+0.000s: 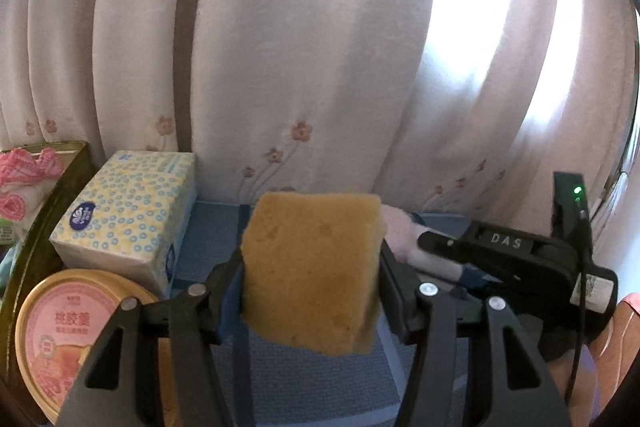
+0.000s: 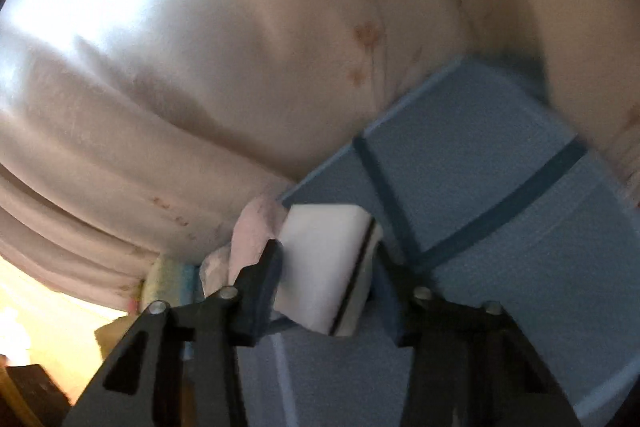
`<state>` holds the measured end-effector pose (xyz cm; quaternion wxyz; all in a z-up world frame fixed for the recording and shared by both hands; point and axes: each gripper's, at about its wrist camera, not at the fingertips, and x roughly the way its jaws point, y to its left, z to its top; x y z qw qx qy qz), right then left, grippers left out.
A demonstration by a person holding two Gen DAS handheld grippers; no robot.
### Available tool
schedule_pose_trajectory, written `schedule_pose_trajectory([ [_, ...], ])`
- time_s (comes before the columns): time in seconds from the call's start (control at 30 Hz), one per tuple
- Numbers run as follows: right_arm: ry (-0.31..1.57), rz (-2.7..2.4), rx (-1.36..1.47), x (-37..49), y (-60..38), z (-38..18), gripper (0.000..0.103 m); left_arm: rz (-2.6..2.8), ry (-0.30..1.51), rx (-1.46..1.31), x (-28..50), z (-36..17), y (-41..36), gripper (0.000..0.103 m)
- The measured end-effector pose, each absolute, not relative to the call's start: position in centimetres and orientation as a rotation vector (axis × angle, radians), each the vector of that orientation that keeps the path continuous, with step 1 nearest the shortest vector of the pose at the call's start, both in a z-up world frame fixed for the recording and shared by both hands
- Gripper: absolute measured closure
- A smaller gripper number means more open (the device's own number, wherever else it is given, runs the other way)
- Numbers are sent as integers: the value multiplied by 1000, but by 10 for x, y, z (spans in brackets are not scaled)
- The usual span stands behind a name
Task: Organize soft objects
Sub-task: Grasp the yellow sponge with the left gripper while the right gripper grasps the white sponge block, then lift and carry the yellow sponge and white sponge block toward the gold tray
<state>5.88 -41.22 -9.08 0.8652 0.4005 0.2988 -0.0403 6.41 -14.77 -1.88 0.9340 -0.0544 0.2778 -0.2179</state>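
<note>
Mid-task: left gripper clamps yellow sponge, right gripper clamps white sponge; neither placed; tissue pack at 9 o'clock.

Much is screened, cropped or smeared in both wrist views.

The yellow sponge hides the left gripper's inner pads and part of the pink cloth behind it. The round pink-lidded tin is cut off at the lower left, and the gold-rimmed tray runs off the left edge. The right wrist view is motion-blurred: the white block has soft edges, and the pale striped thing beside the crumpled cloth cannot be identified.
</note>
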Motion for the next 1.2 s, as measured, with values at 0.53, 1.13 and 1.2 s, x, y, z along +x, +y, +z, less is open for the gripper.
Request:
schedule_pose_trajectory([
  [0.53,251,-405,227,-35,-329,-23,58,-427,440,-38,44,-10,-149,46],
  [1.13,182,-462,105,-56,-292,-23,57,-385,313,50,13,-3,-143,46],
  [1.2,186,-466,108,-59,-292,-23,57,-385,312,48,11,-4,-140,46],
])
